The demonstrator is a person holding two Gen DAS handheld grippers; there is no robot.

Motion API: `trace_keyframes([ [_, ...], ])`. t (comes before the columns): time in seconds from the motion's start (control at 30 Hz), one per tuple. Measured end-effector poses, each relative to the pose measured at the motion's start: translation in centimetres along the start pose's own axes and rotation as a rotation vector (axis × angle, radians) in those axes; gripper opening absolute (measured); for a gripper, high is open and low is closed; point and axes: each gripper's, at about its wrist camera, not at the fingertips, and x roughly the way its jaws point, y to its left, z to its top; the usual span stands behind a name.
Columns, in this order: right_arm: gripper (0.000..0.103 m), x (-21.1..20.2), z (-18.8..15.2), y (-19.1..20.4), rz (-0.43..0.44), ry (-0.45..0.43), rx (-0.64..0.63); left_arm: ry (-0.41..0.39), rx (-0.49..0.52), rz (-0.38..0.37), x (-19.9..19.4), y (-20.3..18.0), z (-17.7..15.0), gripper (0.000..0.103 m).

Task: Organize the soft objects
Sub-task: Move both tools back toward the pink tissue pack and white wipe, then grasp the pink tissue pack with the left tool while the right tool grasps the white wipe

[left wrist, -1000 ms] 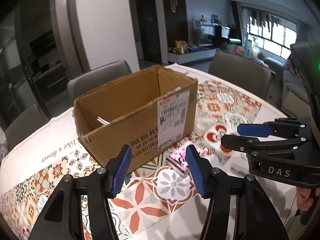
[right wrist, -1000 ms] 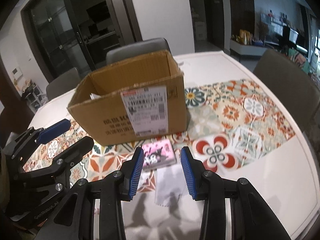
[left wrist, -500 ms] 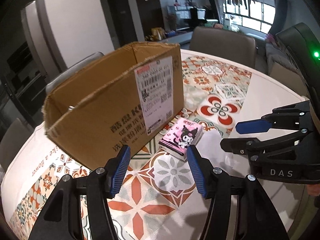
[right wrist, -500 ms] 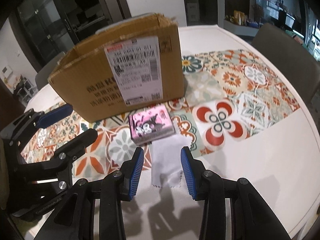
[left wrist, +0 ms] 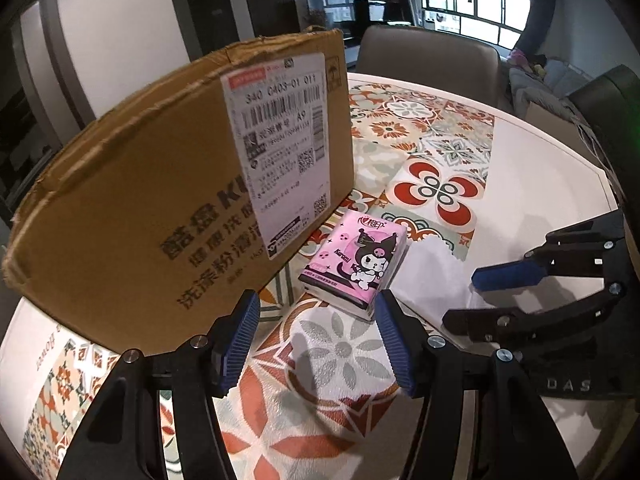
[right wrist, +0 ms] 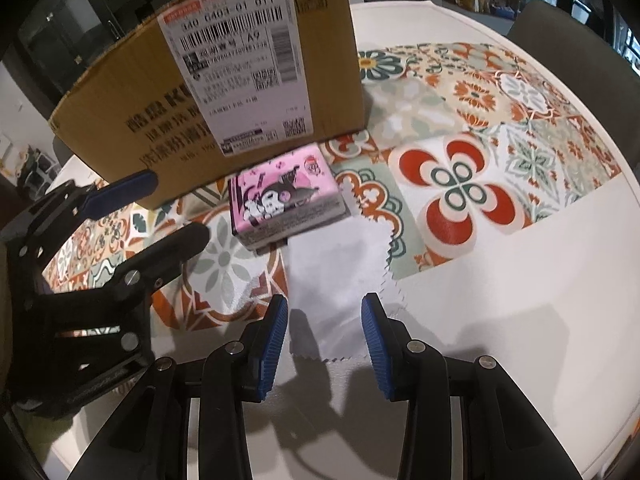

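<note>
the left claw (left wrist: pixel 316 336) hangs low over the bench (left wrist: pixel 540 184), its blue pads spread wide and pinching nothing. just beyond its tips lies a pink tissue pack (left wrist: pixel 356 266) with a cartoon print, flat on the patterned tablecloth (left wrist: pixel 436 148). the pack sits just beside the near right corner of a cardboard box (left wrist: pixel 140 216); whether the two touch cannot be told. the box stands to the far left and carries a white shipping label (left wrist: pixel 280 160) on its near face.

the right claw (right wrist: pixel 324 336) is also spread, holding nothing, and hovers over the near edge of a white cloth (right wrist: pixel 340 280) with zigzag edges. the cloth lies flat on the bench, its far end reaching the tissue pack (right wrist: pixel 286 196) and seeming to run under it. in the right wrist view the left claw (right wrist: pixel 148 208) shows at the left, near the box (right wrist: pixel 120 120). a grey chair (left wrist: pixel 428 56) stands at the far side of the bench.
</note>
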Motion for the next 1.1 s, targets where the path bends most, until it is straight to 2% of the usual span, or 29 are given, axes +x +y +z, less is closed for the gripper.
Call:
trace_keyframes([
  [0.27, 0.04, 0.9, -0.4, 0.3, 0.003, 0.017, 0.001, -0.002, 0.052, -0.04, 1.5, -0.2, 0.4, 0.062],
  [0.57, 0.04, 1.2, -0.2, 0.4, -0.018, -0.005, -0.012, -0.001, 0.112, -0.071, 3.5, -0.5, 1.1, 0.065],
  [0.8, 0.039, 1.3, -0.4, 0.8, -0.041, -0.028, -0.036, 0.017, 0.12, -0.095, 4.8, -0.8, 1.1, 0.066],
  [0.93, 0.03, 1.2, -0.6, 0.8, -0.06, -0.044, -0.054, 0.026, 0.093, -0.109, 5.3, -1.1, 0.8, 0.065],
  [0.97, 0.025, 1.2, -0.6, 0.7, -0.061, -0.051, -0.05, 0.025, 0.089, -0.108, 5.3, -1.3, 0.7, 0.059],
  [1.0, 0.02, 1.2, -0.6, 0.5, -0.059, -0.056, -0.048, 0.024, 0.083, -0.105, 5.3, -1.4, 0.6, 0.059],
  [1.1, 0.014, 1.2, -0.6, 0.1, -0.05, -0.065, -0.049, 0.023, 0.055, -0.09, 5.1, -1.5, 0.5, 0.059],
])
